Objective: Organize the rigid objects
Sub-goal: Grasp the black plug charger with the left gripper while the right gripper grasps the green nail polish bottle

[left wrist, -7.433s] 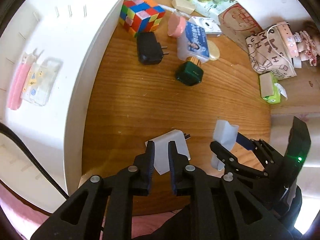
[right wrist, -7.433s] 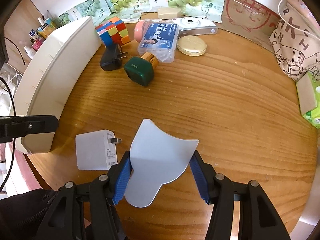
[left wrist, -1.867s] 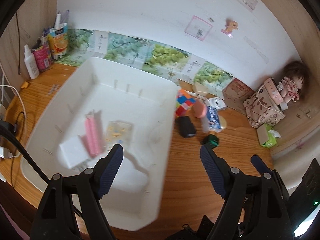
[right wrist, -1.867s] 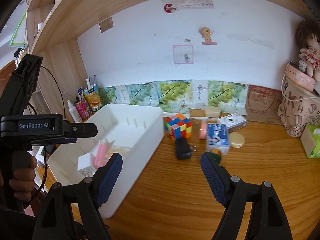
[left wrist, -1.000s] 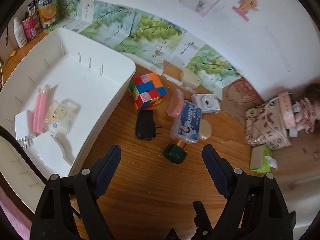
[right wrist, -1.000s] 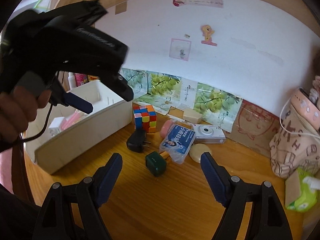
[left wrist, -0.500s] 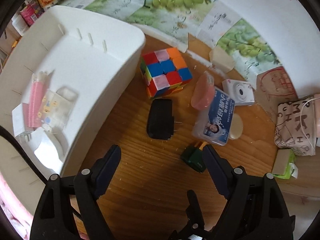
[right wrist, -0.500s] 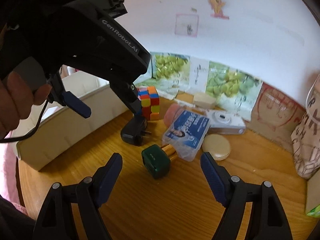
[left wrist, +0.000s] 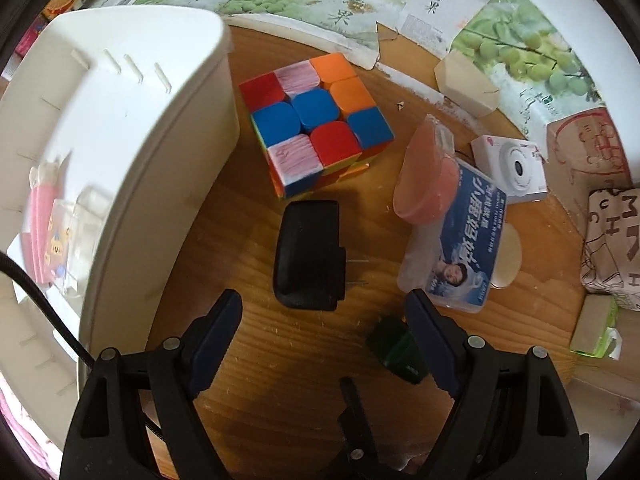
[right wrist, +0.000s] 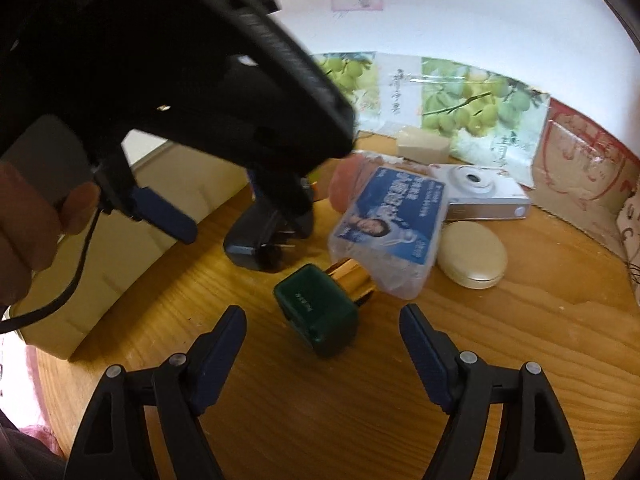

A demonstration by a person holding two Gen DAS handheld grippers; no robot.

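You are in the approach phase of a fresh pick, with both tools coming to the cluster of loose items on the wooden worktop. Nearest to you, the left gripper points almost straight down, its jaws spread wide and carrying nothing; the black plug adapter lies flat just beyond its fingertips, centred between them, prongs pointing right. The right gripper is angled down toward the dark green bottle with the gold collar, which lies on its side between the fingertips without touching either pad; these jaws are closing slightly yet remain well apart and hold nothing. In my judgement each tool has its target lined up: the left needs to drop further so the pads bracket the adapter's long sides clear of the prongs, and the right needs to advance and lower so the pads meet the bottle's flat green body, not the rounded collar. Note the collar touches the clear blue-labelled pack, so a careless closure may drag it. Further on sit the colour cube, the pink case, the white camera and the cream oval compact, all still out. The white bin, on the left, is the likely destination and already holds a few small items.
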